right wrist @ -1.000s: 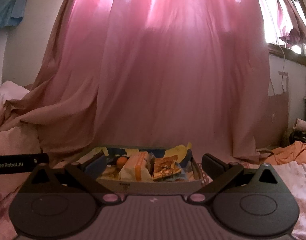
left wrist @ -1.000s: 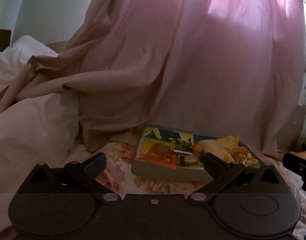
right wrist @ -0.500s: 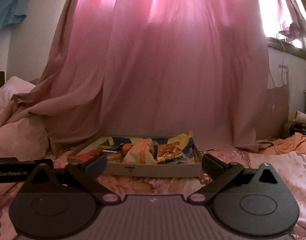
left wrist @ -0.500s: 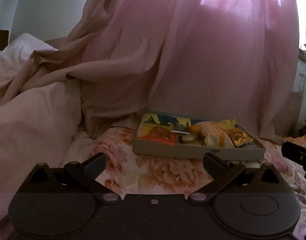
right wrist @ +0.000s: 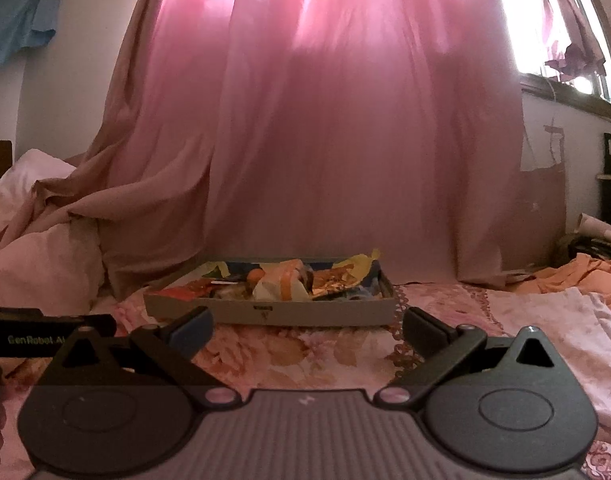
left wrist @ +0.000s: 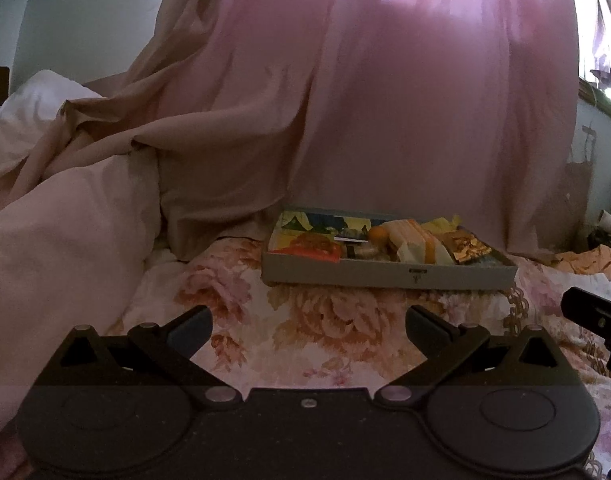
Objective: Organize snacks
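Left wrist view: the left gripper (left wrist: 308, 328) is spread and empty; mid-frame, a shallow grey box (left wrist: 385, 276) holds snack packets (left wrist: 419, 242) and an orange (left wrist: 377, 234) — bare floral bedsheet (left wrist: 305, 320) between.

Right wrist view: the right gripper (right wrist: 307, 328) gapes, empty; the box (right wrist: 305, 312) sits centre before a pink curtain (right wrist: 345, 120).

My left gripper (left wrist: 308, 330) and right gripper (right wrist: 308, 329) are matte black, with blue-grey finger pads (left wrist: 189, 330), round silver pivot screws and twin disc housings.
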The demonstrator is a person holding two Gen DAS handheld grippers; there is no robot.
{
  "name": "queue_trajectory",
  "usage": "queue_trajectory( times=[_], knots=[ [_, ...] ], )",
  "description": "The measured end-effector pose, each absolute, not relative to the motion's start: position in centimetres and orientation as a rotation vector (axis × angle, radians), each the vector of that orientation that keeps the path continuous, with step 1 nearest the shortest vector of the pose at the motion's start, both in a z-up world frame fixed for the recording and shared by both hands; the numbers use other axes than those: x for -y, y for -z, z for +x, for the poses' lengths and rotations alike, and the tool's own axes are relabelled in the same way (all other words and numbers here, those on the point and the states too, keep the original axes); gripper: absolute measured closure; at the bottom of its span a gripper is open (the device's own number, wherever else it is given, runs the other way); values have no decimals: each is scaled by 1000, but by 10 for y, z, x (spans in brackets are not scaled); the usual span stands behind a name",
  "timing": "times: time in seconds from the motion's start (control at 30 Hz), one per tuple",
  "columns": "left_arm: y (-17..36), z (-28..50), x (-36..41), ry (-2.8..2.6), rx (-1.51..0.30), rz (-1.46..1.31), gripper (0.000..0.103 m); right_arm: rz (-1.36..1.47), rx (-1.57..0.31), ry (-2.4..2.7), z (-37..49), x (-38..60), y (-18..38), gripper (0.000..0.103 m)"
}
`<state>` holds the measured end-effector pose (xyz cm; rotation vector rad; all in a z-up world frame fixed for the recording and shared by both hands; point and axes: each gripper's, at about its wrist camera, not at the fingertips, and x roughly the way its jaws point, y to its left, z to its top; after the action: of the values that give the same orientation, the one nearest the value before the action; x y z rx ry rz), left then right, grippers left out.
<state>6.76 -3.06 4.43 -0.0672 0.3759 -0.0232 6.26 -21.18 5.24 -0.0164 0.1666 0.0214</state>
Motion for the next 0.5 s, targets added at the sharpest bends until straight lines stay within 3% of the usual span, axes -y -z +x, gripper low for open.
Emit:
queue_trajectory(
  times=[0.5],
  knots=[
    [-35,48,22,20,-411,-68,1,0,-200,-29,45,207,-44,0]
  ],
)
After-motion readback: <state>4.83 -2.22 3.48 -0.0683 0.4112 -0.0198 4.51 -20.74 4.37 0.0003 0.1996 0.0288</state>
